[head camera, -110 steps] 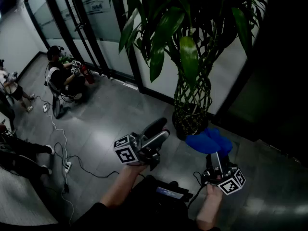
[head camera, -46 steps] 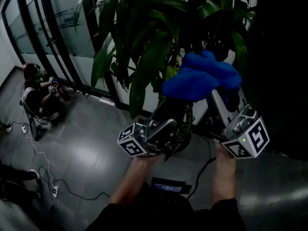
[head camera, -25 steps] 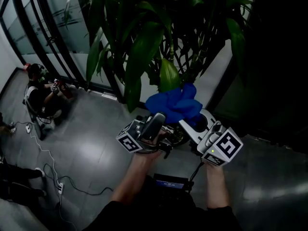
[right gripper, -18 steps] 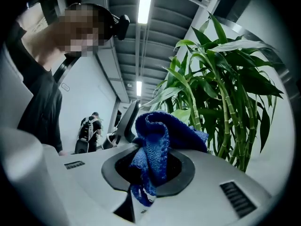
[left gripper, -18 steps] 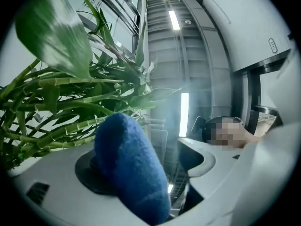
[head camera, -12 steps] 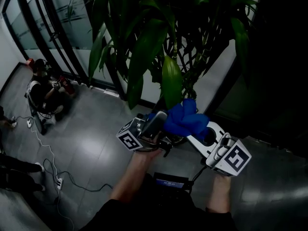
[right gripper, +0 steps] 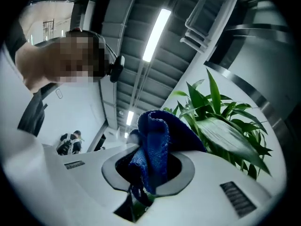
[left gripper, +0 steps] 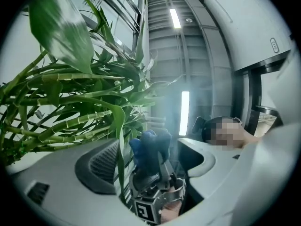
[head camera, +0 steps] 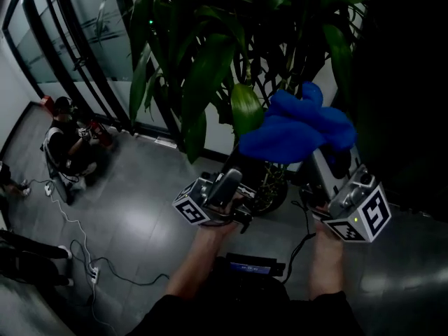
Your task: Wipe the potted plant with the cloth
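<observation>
Head view: the right gripper (head camera: 327, 165), jaws clamped on a bunched blue terry cloth (head camera: 297, 128), holds it up among the leaves of the tall green potted plant (head camera: 210, 61). The left gripper (head camera: 225, 184) points upward below the leaves, jaws wide apart and gripping nothing. Lettering on the frosted glass wall (head camera: 105, 26) is too blurred to read.

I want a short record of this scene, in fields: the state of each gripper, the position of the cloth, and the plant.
Left gripper: open, jaws apart; a narrow leaf hangs at the gap
Right gripper: shut on the cloth
Cloth: blue, bunched, held up by the leaves; contact with a leaf cannot be told
Potted plant: stands on the floor, tall, with broad green leaves
</observation>
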`<state>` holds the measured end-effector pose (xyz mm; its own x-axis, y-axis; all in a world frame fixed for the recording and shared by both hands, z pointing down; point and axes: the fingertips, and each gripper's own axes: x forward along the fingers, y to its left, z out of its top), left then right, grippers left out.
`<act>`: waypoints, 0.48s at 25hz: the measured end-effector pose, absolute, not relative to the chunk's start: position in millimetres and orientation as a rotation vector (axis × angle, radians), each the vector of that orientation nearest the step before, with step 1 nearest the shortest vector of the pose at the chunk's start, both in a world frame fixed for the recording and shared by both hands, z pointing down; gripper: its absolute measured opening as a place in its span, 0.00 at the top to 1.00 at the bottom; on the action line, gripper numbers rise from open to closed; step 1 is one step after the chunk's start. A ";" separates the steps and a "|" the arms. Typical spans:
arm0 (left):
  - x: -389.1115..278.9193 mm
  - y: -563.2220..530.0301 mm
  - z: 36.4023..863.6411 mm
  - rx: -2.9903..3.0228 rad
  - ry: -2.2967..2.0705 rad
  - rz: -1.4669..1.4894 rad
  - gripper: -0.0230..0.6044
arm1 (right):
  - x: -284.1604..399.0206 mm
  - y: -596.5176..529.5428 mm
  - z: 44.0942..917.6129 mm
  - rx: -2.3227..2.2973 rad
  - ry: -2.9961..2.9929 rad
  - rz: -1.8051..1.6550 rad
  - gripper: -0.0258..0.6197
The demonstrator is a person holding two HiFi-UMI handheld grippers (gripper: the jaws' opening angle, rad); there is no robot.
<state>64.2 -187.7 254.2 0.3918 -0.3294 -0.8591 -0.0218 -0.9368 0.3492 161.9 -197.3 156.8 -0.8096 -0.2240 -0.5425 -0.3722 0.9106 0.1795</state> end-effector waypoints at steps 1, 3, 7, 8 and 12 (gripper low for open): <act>65.7 -186.9 253.5 2.371 -0.303 -1.565 0.35 | 151.6 -202.5 158.1 -0.429 2.560 0.388 0.84; 68.8 -184.4 253.0 2.365 -0.298 -1.573 0.35 | 128.2 -210.7 170.8 -0.412 2.632 0.395 0.84; 70.4 -179.8 252.7 2.361 -0.298 -1.581 0.35 | 97.5 -210.8 220.8 -0.338 2.803 0.326 0.84; 70.7 -179.2 250.1 2.364 -0.296 -1.584 0.35 | 95.3 -209.6 231.8 -0.330 2.828 0.308 0.84; 70.6 -183.1 248.7 2.349 -0.301 -1.594 0.35 | 96.9 -202.8 260.5 -0.319 2.883 0.293 0.84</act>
